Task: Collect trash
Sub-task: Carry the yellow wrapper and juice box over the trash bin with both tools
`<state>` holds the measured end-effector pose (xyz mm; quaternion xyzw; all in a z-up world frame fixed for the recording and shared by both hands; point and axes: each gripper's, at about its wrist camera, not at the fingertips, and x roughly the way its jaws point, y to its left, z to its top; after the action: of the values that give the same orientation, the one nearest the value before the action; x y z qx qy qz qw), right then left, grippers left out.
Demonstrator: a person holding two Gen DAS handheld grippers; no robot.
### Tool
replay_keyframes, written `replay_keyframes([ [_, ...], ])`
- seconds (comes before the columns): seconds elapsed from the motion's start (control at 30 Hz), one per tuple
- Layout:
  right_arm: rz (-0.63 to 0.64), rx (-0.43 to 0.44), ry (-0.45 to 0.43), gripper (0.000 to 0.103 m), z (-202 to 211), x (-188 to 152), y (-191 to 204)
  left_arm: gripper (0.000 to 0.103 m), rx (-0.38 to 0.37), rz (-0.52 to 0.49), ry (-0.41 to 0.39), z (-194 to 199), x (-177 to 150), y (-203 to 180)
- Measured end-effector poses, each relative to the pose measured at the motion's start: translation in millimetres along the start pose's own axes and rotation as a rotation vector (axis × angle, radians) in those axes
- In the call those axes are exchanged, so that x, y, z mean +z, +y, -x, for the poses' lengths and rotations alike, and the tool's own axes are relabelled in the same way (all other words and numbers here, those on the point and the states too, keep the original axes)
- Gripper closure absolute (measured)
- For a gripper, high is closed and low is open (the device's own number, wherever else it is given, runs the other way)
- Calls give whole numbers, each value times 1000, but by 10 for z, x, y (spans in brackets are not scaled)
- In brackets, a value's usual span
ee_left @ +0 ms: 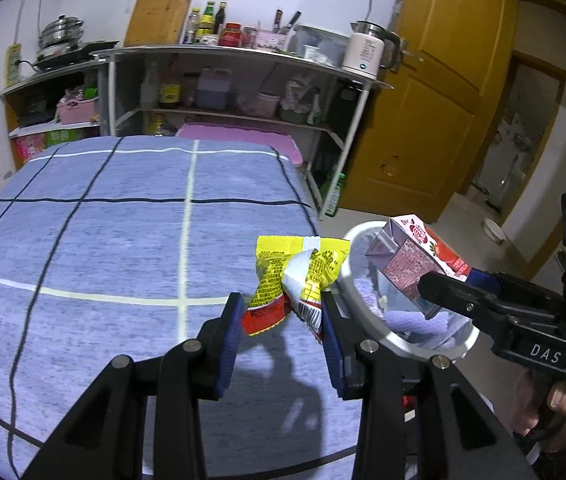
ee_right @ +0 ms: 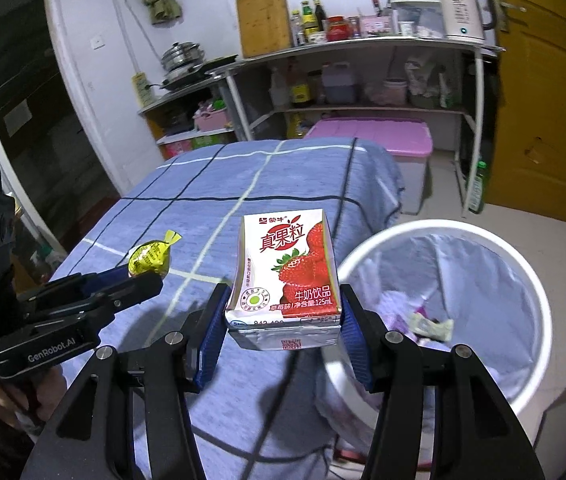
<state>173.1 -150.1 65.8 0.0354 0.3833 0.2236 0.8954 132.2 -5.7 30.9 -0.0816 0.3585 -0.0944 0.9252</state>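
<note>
My left gripper (ee_left: 281,314) is shut on a crumpled yellow and red snack wrapper (ee_left: 295,276) and holds it above the blue checked tablecloth (ee_left: 123,240), near the table's right edge. My right gripper (ee_right: 283,312) is shut on a strawberry milk carton (ee_right: 287,276). In the left wrist view the carton (ee_left: 415,260) hangs over the white trash bin (ee_left: 395,344). The bin (ee_right: 531,280) stands beside the table, lined with a pale bag, with some scraps inside. The wrapper (ee_right: 151,258) and left gripper (ee_right: 135,280) show at the left of the right wrist view.
A metal shelf rack (ee_left: 243,56) with bottles, a kettle (ee_left: 367,50) and a cutting board stands behind the table. A pink-lidded storage box (ee_right: 383,136) sits under it. A yellow door (ee_left: 435,80) is at the right.
</note>
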Motion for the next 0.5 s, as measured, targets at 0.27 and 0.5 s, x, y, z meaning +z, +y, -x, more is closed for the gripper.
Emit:
replay_keyframes([
  [0.27, -46, -29, -11, 49, 135, -88, -273, 64, -42, -49, 26, -134, 14, -302],
  [0.5, -92, -57, -12, 49, 196, -160, -536, 64, -73, -86, 55, -306, 35, -561],
])
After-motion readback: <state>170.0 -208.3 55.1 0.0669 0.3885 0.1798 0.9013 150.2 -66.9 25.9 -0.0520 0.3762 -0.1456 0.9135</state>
